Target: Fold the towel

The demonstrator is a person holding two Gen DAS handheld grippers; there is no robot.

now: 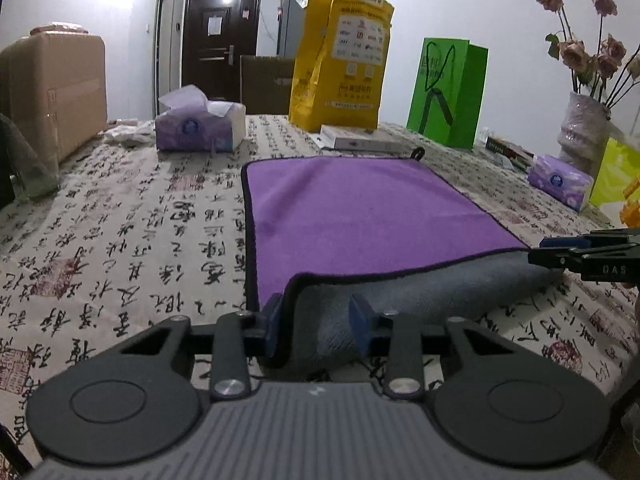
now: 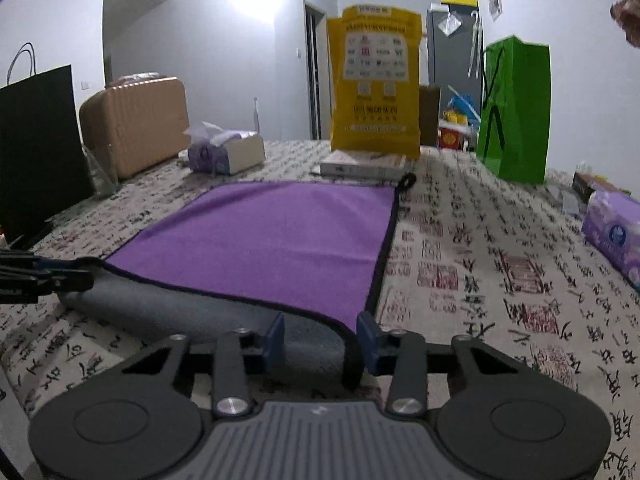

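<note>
Towel (image 1: 360, 208) corners sit pinched between jaws of both left gripper (image 1: 318, 322) and right gripper (image 2: 320, 340).

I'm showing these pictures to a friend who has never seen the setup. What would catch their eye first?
Most likely the purple towel spread in the middle of the table, its near edge rolled back to show a grey underside. Next, the left tongs and right tongs, each with a near corner of that edge between its fingers. Behind the towel stand a tall yellow bag and a bright green bag.
</note>
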